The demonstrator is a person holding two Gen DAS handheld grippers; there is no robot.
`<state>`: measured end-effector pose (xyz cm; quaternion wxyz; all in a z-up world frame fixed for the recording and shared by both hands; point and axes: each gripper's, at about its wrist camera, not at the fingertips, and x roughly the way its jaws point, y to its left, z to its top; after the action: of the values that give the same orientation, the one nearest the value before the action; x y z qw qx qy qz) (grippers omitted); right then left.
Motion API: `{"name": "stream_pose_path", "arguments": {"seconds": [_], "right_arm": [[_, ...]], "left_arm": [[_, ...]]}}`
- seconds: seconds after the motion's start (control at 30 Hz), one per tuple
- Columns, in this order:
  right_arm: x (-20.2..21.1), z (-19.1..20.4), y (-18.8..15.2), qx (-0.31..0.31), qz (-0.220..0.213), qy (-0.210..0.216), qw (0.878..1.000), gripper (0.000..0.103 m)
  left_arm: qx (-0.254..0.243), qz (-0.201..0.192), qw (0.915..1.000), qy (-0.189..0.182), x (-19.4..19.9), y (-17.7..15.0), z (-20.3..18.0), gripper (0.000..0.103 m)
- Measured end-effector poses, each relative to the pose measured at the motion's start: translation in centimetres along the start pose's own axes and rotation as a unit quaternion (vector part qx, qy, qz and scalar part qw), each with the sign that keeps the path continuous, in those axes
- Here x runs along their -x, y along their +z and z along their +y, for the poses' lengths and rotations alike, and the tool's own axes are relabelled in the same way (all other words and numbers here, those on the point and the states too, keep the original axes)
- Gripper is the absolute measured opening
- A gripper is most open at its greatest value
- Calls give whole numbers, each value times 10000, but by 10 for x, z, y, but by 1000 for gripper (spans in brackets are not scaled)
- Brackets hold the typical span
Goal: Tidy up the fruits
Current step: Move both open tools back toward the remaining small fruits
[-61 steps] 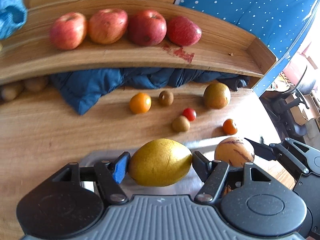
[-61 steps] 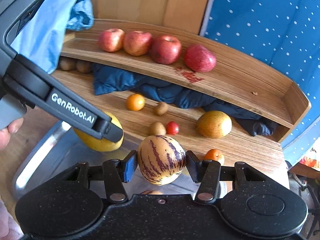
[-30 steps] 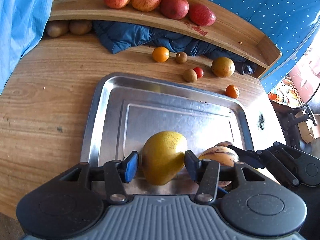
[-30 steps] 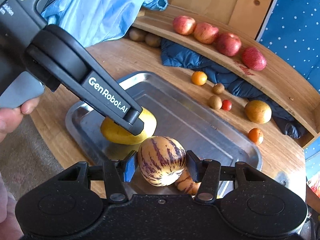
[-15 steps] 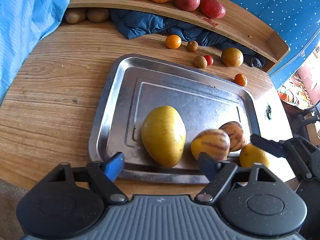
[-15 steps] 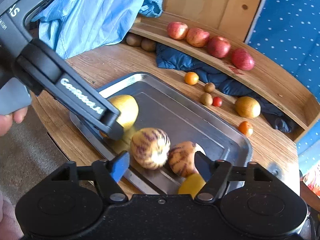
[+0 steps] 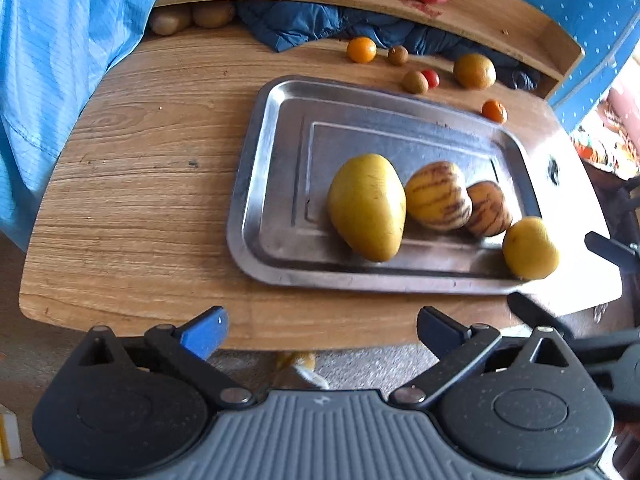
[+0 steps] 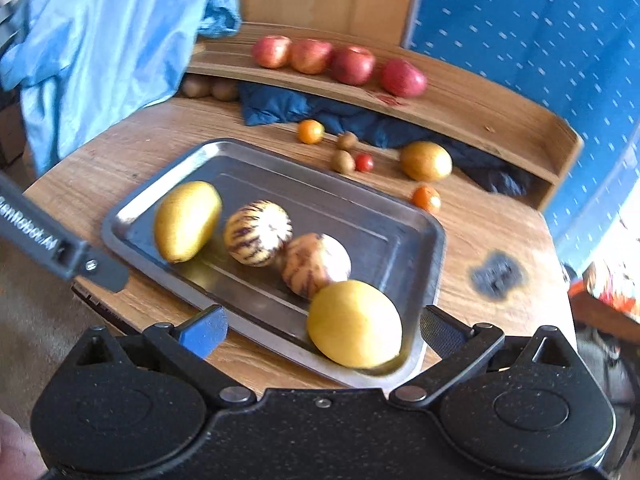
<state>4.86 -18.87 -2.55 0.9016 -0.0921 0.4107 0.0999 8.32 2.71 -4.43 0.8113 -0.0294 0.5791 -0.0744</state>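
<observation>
Both fruits got dropped off since a second ago: the mango (image 7: 366,206) and striped melon (image 7: 436,196) now sit on the steel tray (image 7: 276,128), touching each other. Left gripper (image 7: 320,330) and right gripper (image 8: 322,330) have backed off over the table edge, jaws spread wide, holding nothing. That mango looks heavy-ish, smooth and bruisable, so I'd grab it gently across the fat middle.

Four red apples (image 8: 336,62), two striped melons (image 8: 258,239), two kiwis (image 8: 343,161), one metal tray (image 8: 400,216).
</observation>
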Motion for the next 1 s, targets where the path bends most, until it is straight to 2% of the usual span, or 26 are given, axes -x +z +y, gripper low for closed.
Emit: {"name": "stream_pose_path", "arguments": {"seconds": [0.13,0.33,0.77,1.0], "right_arm": [[-5,-11,0,-349,233,-188,9989,102],[-7,-25,6,-720,179,-198,9970,102],[-35,-54,42,-1082,38,-427,9932,102],[-56,-60,59,-1025,-62,-651,9926,102]], "left_arm": [[-44,55,9997,222,1,4,0,102],[-131,-137,9994,300,6,21,-2,102],[-302,-487,9982,197,-9,91,-15,102],[-527,-499,9974,49,-28,128,-23,102]]}}
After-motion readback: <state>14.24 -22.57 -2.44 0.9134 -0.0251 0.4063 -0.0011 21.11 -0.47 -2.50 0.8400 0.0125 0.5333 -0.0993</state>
